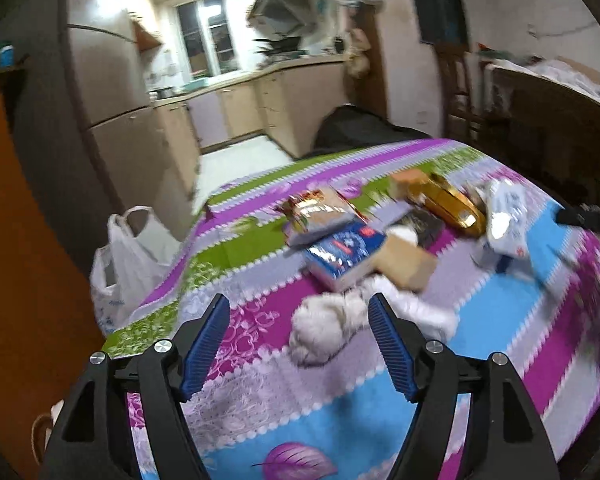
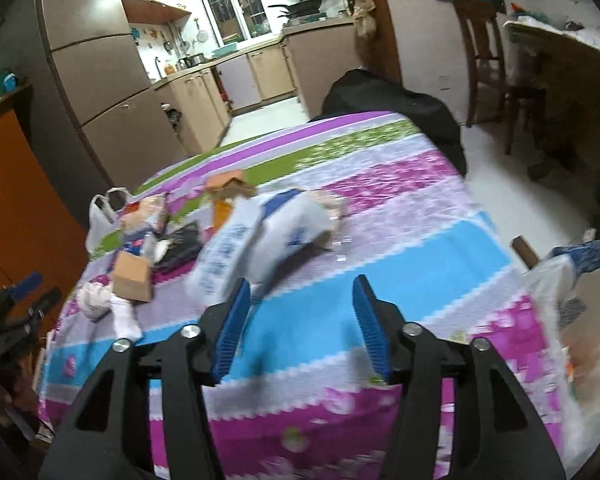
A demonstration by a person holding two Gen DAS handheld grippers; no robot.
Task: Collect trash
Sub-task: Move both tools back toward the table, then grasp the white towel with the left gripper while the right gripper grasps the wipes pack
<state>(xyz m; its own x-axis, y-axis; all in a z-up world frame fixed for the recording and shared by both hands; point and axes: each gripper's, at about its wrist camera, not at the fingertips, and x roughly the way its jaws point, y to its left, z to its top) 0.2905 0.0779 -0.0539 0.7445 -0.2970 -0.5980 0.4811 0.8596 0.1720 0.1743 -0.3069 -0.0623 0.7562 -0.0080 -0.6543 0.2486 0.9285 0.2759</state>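
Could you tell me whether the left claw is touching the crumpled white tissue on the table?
Cannot tell. In the left wrist view the left claw stands open with the crumpled white tissue between its blue pads, but blur hides any contact.

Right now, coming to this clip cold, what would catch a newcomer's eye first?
The loud patchwork tablecloth in purple, green and blue fills both views. Trash lies heaped across its middle: a blue-printed white bag, a small cardboard box and crumpled white tissue, which sits just ahead of the open left gripper. A white plastic bag stands off the table's left edge.
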